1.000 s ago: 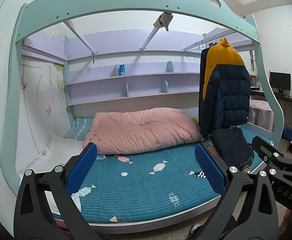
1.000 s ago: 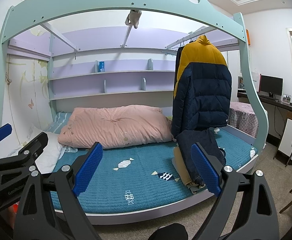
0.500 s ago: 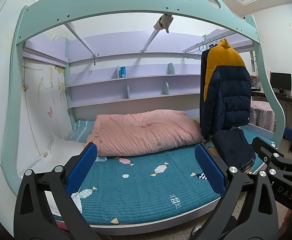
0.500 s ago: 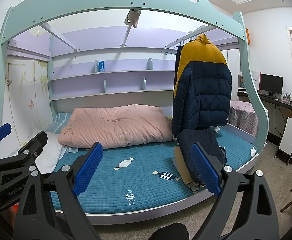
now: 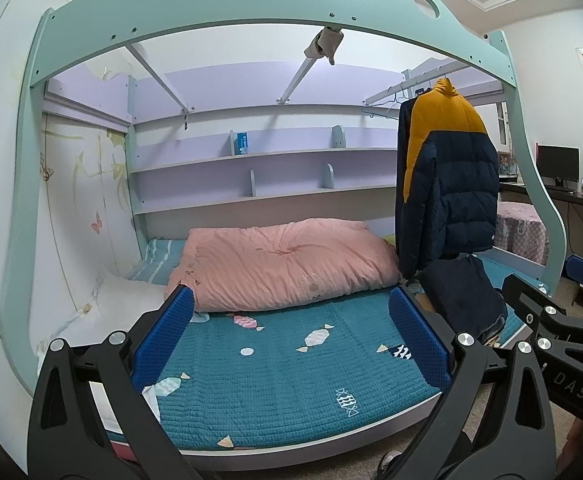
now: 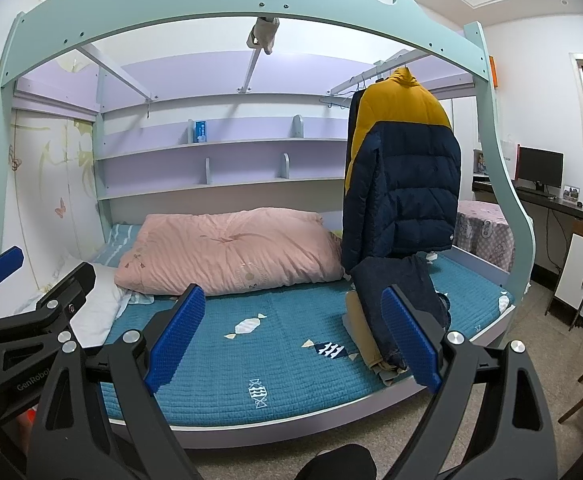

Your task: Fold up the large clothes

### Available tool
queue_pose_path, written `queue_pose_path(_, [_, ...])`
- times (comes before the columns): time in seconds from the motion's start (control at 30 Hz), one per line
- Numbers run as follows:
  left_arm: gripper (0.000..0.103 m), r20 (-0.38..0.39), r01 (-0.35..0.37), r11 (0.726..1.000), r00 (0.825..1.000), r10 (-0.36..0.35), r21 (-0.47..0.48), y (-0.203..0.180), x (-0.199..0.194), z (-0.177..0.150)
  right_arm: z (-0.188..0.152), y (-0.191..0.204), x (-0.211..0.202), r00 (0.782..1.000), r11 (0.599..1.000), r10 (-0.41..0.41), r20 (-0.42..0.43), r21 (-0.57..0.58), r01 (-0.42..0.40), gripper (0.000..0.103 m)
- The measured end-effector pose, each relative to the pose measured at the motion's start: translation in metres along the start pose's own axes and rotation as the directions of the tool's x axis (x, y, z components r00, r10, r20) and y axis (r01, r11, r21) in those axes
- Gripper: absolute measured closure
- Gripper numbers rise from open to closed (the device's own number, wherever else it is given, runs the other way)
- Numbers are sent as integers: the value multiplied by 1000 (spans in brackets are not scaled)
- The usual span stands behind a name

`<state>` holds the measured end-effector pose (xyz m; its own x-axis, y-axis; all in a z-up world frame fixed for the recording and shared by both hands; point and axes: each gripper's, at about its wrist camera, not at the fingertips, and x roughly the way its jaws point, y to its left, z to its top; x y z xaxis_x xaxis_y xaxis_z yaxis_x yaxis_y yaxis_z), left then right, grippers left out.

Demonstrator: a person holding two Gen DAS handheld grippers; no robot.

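Note:
A navy and yellow puffer jacket (image 5: 447, 184) (image 6: 403, 176) hangs from a rail under the upper bunk, at the right end of the bed. Below it a stack of folded dark and tan clothes (image 5: 463, 300) (image 6: 395, 316) lies on the teal quilted bedspread (image 5: 283, 364) (image 6: 267, 356). My left gripper (image 5: 291, 344) is open and empty, held in front of the bed's edge. My right gripper (image 6: 291, 336) is open and empty, also short of the bed, left of the folded stack. Each gripper shows at the edge of the other's view.
A pink duvet (image 5: 283, 264) (image 6: 227, 252) lies bunched at the back of the bed, and a white pillow (image 5: 123, 300) at the left. The pale green bunk frame (image 5: 251, 12) arches overhead. A desk with a monitor (image 6: 539, 172) and a pink-covered table (image 6: 483, 232) stand at the right.
Both grippers have drifted very slightly, so the bed sits a little lower-right in the left view. Both stay open and empty.

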<state>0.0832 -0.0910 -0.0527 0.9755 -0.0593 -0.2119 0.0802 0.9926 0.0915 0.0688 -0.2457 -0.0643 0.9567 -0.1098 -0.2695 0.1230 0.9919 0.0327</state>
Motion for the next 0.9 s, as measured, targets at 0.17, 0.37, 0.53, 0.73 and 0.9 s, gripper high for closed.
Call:
queue_pose_path(0.17, [5, -3, 1, 1000, 1000, -1, 3, -2, 3, 1, -1, 0, 1, 1000, 1000, -3, -2, -1, 3, 16])
queue_pose_path(0.37, [5, 2, -2, 1000, 1000, 2, 5, -4, 3, 1, -1, 0, 1, 1000, 1000, -3, -2, 0, 3, 16])
queue_pose_path(0.53, [5, 19, -7, 1000, 1000, 7, 6, -8, 2, -2, 0, 0, 1, 1000, 1000, -6, -2, -3, 6, 16])
queue_pose_path(0.73, [6, 18, -5, 1000, 1000, 5, 9, -14, 4, -5, -5, 1, -1, 1000, 1000, -18, -7, 4, 18, 16])
queue_pose_path(0.9, [5, 29, 2, 1000, 1000, -2, -1, -15, 1, -5, -6, 1, -1, 1000, 1000, -19, -5, 7, 19, 16])
